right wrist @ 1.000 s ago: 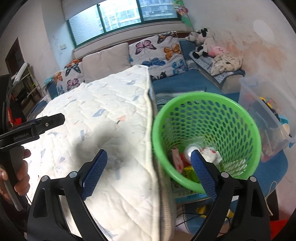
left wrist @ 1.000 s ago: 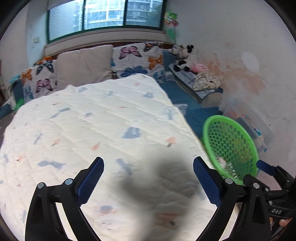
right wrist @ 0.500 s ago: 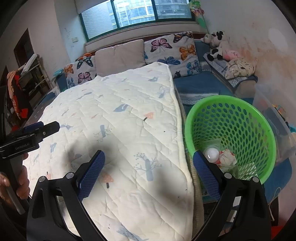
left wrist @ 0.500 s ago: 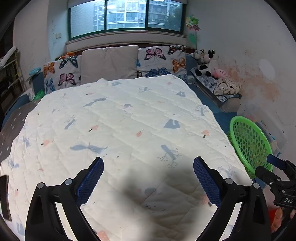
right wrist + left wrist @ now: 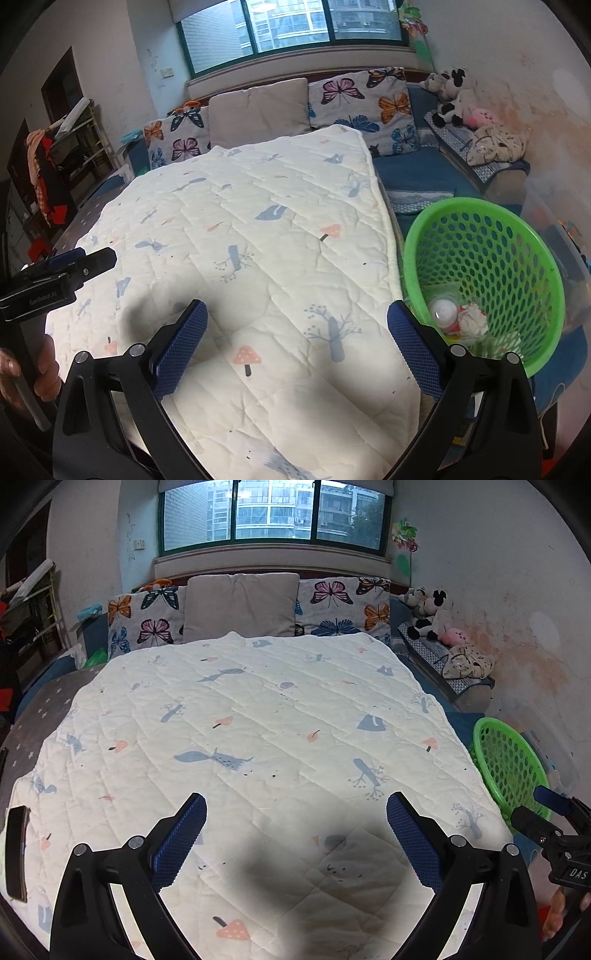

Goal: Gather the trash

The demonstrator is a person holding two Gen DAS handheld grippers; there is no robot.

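One green perforated basket (image 5: 484, 280) stands on the floor just beside the right edge of the bed. It holds the collected trash: one white rounded cup-like container (image 5: 441, 314), one crumpled white paper wad (image 5: 472, 319) touching it, and further scraps beneath that cannot be counted. In the left wrist view the same basket (image 5: 508, 768) appears at the right margin, beyond the quilt edge.

One white quilt (image 5: 258, 738) with printed mushrooms, trees and foxes covers the bed. One dark flat object (image 5: 16, 853) lies at its near left edge; its type cannot be told.

The left gripper (image 5: 295, 834) hovers above the quilt, both blue-padded fingers spread wide with nothing between them. The right gripper (image 5: 297, 343) hovers above the quilt's right portion, likewise spread wide and empty, its right finger in front of the basket rim.

At the headboard stand three cushions: one plain grey cushion (image 5: 240, 605) between two butterfly-print cushions (image 5: 343, 607). One clear plastic storage bin (image 5: 554, 221) sits beyond the basket. Several plush toys (image 5: 428, 609) rest on a side ledge.
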